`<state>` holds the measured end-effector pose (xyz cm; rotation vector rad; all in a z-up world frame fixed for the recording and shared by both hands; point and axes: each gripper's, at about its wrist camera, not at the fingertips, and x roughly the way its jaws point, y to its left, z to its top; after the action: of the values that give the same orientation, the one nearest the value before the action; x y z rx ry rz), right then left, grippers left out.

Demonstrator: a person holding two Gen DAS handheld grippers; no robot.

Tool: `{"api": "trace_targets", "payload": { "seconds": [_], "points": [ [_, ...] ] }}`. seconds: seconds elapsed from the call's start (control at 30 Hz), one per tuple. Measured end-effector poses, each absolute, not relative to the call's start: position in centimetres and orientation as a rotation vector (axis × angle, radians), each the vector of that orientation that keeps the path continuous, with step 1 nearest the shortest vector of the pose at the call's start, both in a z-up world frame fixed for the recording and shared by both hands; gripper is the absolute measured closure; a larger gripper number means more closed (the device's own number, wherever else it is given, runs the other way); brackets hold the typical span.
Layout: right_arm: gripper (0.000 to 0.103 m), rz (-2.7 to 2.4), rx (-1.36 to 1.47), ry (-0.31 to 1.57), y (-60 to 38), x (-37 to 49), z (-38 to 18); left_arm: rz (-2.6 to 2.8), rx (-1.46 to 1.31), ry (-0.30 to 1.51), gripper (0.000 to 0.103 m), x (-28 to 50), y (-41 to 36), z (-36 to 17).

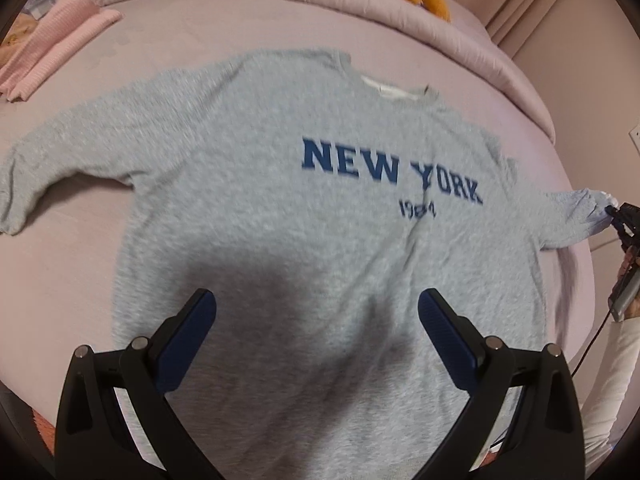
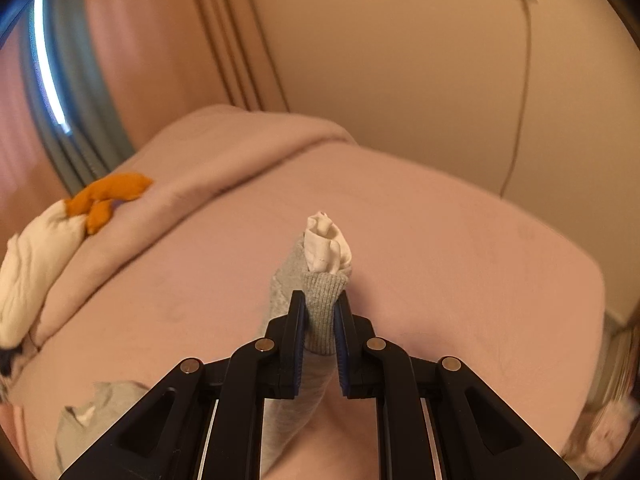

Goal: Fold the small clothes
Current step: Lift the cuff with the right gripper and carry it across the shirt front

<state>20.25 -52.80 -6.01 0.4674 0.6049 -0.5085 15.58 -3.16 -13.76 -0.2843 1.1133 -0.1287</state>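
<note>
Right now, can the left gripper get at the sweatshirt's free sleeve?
Probably yes. The left gripper is open above the sweatshirt; the free sleeve lies flat, uncovered. The right gripper clamps the other cuff.

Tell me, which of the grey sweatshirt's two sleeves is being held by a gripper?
The sleeve on the right of the left wrist view: the right gripper is clamped on its ribbed cuff. The other sleeve lies flat on the bed, untouched; the left gripper is open.

The sweatshirt (image 1: 260,184) is soft matt heathered knit, ribbed at the cuff (image 2: 322,304); bed sheet (image 1: 168,36) smooth matt cloth.
</note>
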Motion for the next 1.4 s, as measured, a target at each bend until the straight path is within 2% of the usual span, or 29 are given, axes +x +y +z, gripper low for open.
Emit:
{"api": "trace_targets", "payload": {
  "seconds": [0.2, 0.5, 0.87, 1.4],
  "points": [
    [0.089, -0.428, 0.371, 0.554, -48.3, 20.8, -2.3, -0.107, -0.297, 1.051, 0.002, 15.4, -2.1, -11.8],
    [0.089, -0.279, 0.307, 0.514, -43.2, 21.9, -0.1, -0.076, -0.323, 0.989, 0.002, 14.8, -0.6, -9.8],
    [0.088, -0.121, 0.23, 0.554, -37.3, 21.5, -0.1, -0.055, -0.359, 0.966, 0.002, 13.9, 0.9, -9.4],
    [0.089, 0.095, 0.139, 0.714, -29.3, 22.2, -4.0, -0.04, -0.385, 0.958, 0.002, 13.2, 2.3, -9.7]
  ]
}}
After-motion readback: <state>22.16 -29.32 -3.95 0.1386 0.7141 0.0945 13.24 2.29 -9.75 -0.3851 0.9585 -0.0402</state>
